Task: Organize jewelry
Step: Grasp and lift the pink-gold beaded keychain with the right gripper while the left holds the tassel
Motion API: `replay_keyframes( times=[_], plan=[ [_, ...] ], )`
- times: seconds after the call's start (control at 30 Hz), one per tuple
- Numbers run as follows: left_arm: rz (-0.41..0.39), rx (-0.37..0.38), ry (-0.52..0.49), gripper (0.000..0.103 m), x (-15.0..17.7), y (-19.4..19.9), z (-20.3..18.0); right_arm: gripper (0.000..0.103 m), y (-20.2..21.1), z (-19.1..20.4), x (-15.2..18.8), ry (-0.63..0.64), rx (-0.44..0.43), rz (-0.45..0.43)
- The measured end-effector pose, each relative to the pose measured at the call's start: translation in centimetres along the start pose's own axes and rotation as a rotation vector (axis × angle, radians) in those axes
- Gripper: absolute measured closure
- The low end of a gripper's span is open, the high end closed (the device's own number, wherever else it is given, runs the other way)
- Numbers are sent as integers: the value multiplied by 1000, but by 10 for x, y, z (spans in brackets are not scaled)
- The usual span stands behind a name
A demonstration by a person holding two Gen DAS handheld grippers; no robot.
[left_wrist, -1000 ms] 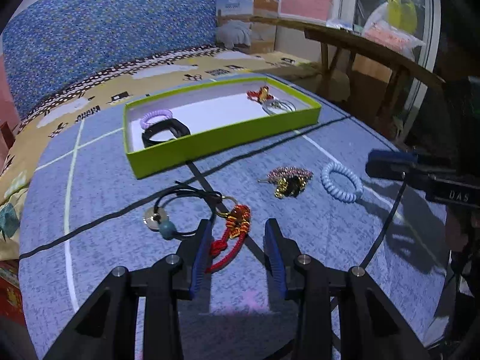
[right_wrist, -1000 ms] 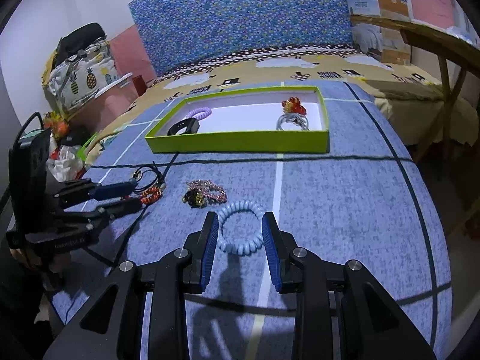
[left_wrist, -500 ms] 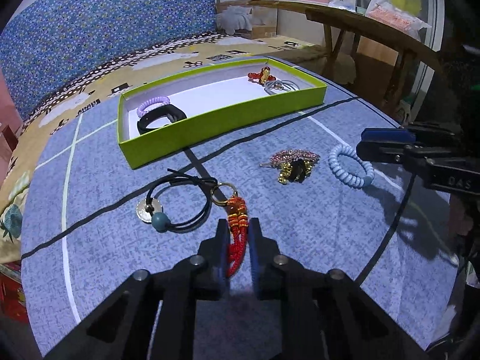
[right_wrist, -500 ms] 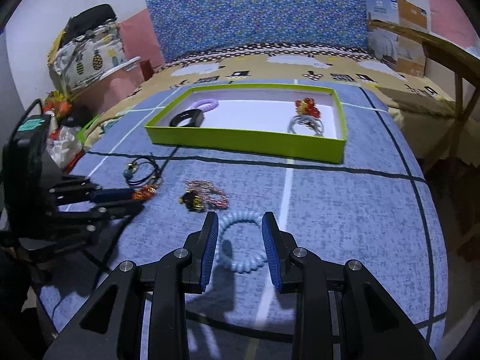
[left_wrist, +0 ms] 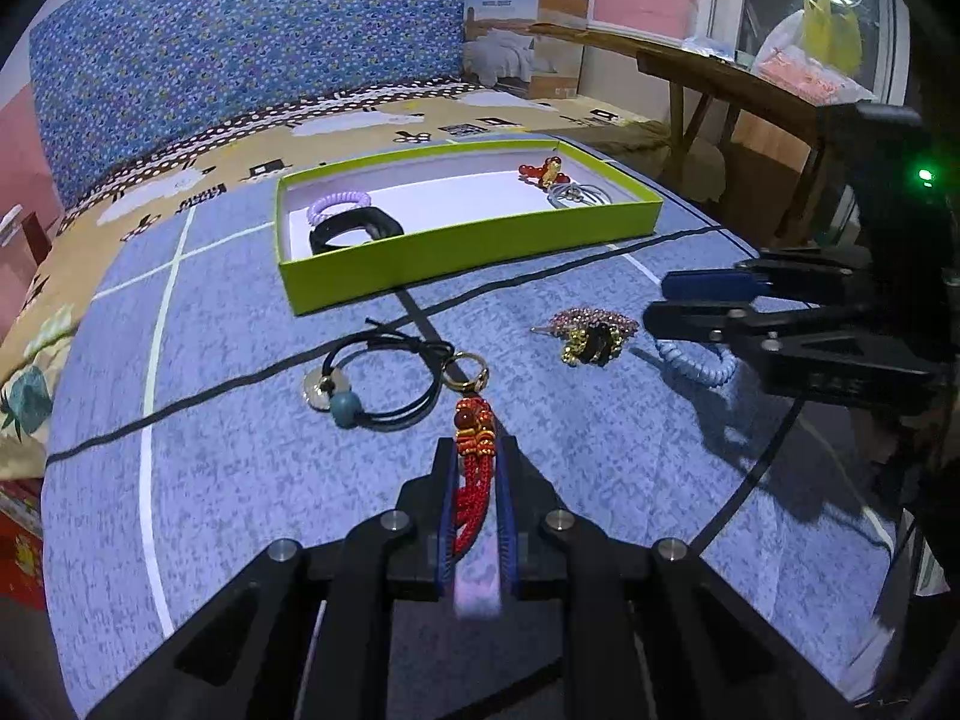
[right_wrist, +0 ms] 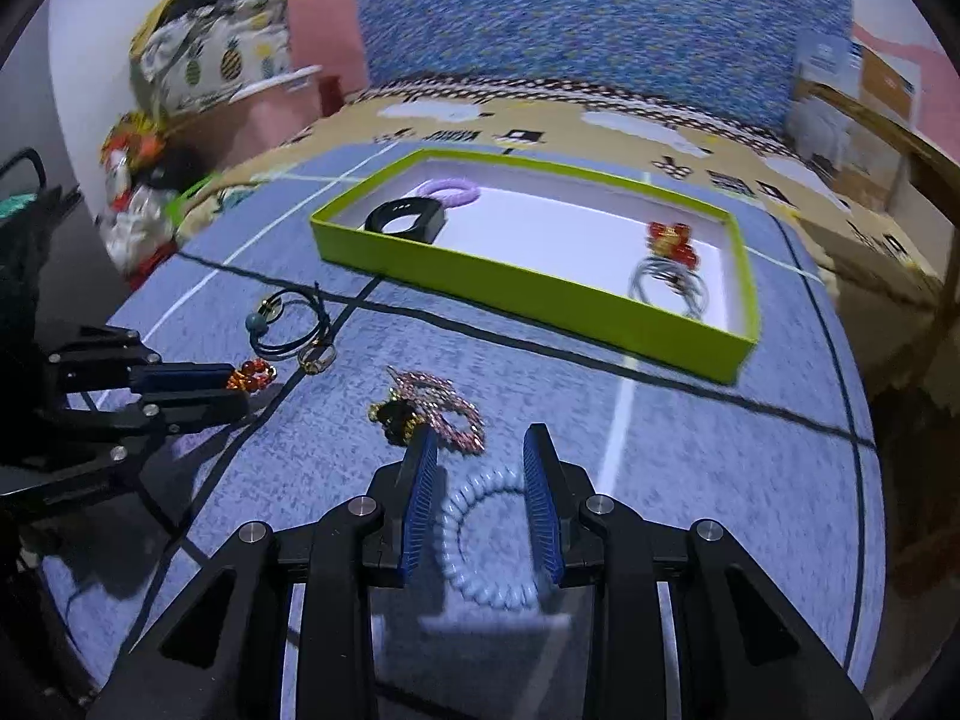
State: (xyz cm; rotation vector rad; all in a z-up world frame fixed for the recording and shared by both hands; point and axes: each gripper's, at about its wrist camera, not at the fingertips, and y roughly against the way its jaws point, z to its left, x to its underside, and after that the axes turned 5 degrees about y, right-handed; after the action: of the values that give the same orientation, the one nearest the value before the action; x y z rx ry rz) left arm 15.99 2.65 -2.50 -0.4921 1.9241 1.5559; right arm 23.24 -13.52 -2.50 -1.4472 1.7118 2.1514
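My left gripper (left_wrist: 474,459) is shut on the red knotted charm (left_wrist: 473,468), whose gold ring (left_wrist: 467,369) rests on the blue cloth. My right gripper (right_wrist: 483,471) is open, its jaws on either side of the pale blue coil bracelet (right_wrist: 480,540), which lies on the cloth. A black cord bracelet with a teal bead (left_wrist: 384,384) and a pink and gold beaded piece (left_wrist: 591,333) lie between them. The lime green tray (left_wrist: 468,252) behind holds a purple coil, a black band, a red bead piece and a silver ring.
A wooden bench (left_wrist: 720,84) and a cardboard box (left_wrist: 528,30) stand at the back right. Bags (right_wrist: 210,60) are piled at the left in the right wrist view. The table's edge curves close on the right.
My left gripper closed on the red charm and has pulled it straight. My right gripper moved forward and lower over the blue coil bracelet, still open.
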Motion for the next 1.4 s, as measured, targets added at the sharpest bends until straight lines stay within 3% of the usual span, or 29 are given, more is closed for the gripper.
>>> replay_keyframes(
  times=[0.43, 0.5, 0.7, 0.83, 1.4],
  plan=[
    [14, 19, 47, 90, -1, -2, 8, 73, -28, -14, -13, -64, -113, 56],
    [15, 23, 51, 90, -1, -3, 9, 81, -29, -16, -14, -77, -123, 58],
    [21, 27, 62, 89, -2, -4, 10, 82, -27, -20, -11, -117, -149, 48],
    [20, 26, 62, 89, -1, -4, 11, 96, -22, -23, -10, -139, -170, 25],
    [-30, 23, 101, 90, 0, 6, 13, 96, 3, -34, -2, -232, -131, -52]
  ],
)
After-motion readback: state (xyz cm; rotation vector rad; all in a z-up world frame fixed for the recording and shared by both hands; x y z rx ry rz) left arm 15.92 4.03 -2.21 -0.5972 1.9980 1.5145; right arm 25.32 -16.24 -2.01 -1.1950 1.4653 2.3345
